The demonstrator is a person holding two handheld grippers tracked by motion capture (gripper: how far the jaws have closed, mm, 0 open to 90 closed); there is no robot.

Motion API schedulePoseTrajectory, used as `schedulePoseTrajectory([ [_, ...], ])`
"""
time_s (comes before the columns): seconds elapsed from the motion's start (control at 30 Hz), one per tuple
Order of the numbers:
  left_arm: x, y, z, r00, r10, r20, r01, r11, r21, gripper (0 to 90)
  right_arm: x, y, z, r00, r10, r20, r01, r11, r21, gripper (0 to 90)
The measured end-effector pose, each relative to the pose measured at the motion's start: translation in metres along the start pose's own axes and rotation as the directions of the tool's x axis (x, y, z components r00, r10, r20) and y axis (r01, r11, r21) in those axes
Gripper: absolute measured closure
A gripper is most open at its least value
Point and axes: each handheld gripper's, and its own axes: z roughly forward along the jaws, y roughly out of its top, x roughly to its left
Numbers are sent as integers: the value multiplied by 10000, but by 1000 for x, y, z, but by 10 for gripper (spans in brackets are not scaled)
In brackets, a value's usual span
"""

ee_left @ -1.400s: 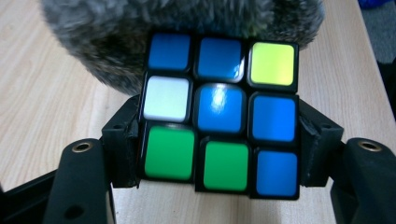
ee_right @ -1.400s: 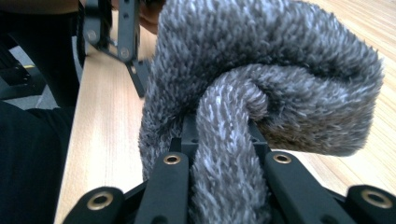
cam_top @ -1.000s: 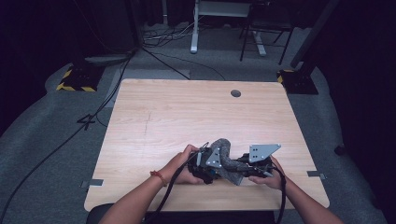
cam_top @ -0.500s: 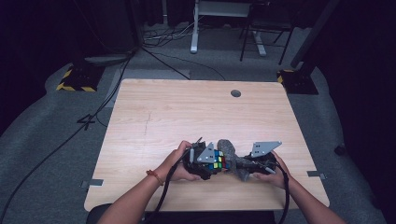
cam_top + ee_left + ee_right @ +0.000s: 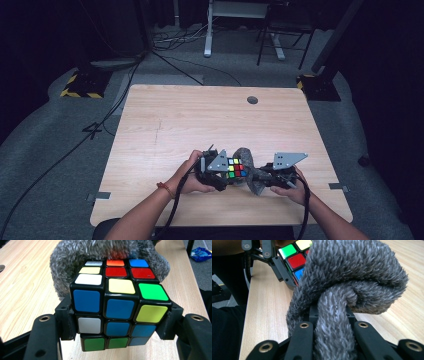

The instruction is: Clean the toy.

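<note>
A scrambled Rubik's cube [image 5: 235, 168] [image 5: 120, 307] is held just above the wooden table [image 5: 200, 115] near its front edge. My left gripper [image 5: 227, 172] [image 5: 117, 326] is shut on it, its pads pressing the cube's two sides. A grey fuzzy cloth [image 5: 247, 159] [image 5: 352, 272] is bunched against the cube's far side, and also appears behind the cube as grey fuzzy cloth [image 5: 100, 250]. My right gripper [image 5: 262, 177] [image 5: 329, 315] is shut on a twisted strand of that cloth. In the right gripper view the cube [image 5: 294, 257] peeks out at the upper left.
A round cable hole [image 5: 252, 100] sits near the table's far edge. Cables and a yellow-black striped base [image 5: 80, 85] lie on the floor to the left, with a desk frame [image 5: 240, 30] behind. A blue packet [image 5: 200, 253] lies on the floor.
A second ago the cloth covered the cube from above. Now the cloth sits to the cube's right and the coloured top face shows. Both hands stayed near the front edge.
</note>
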Motion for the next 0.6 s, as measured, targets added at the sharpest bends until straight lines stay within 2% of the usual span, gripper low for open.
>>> schedulePoseTrajectory([
  [0.13, 3, -2, 0, 9997, -200, 150, 201, 9998, -29, 330, 2, 4, -2, 9996, -216, 168, 219, 9996, -150, 778],
  [0.2, 3, -3, 1, 9993, -256, 259, 254, 9997, 66, 329, 2, 4, -2, 9998, -195, 101, 198, 9996, -222, 778],
  [0.47, 1, -4, 10, 9998, -26, 193, 14, 9978, 668, 327, 2, 3, 0, 9997, -216, -59, 214, 9994, -285, 778],
  [0.6, 1, -4, 13, 9998, -52, 187, 37, 9970, 774, 327, 4, 5, 1, 9992, -387, -39, 386, 9991, -187, 778],
])
